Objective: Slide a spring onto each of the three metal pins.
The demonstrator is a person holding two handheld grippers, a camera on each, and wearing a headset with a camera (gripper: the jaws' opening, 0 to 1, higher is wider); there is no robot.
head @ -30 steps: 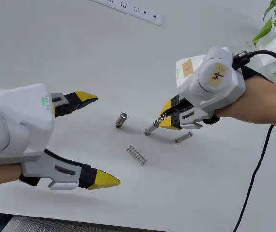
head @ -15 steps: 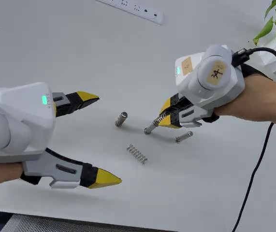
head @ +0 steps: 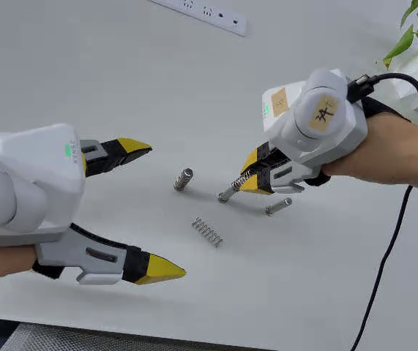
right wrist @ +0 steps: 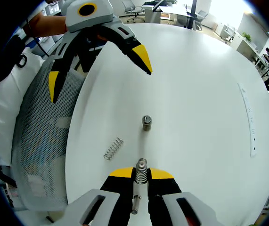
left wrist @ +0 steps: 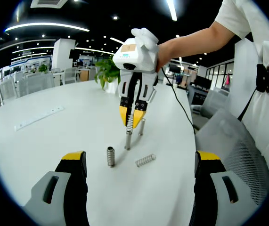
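Head view: over the last second my right gripper (head: 251, 180) has barely shifted. Its jaws stay pinched on a spring (head: 242, 180) part-threaded on the tilted pin (head: 226, 195), up-right of the loose spring (head: 206, 233), so I judge seating unfinished. My left gripper (head: 156, 210), left of the loose spring, gapes wide and empty.

Left gripper view: bare table (left wrist: 40, 141) lies beyond that spring.

Right gripper view: the table's edge runs near its left.

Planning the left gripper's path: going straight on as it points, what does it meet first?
Likely the loose spring, lying nearly dead ahead of the left gripper; the spring-covered pin stands just off that line. Depth unclear.
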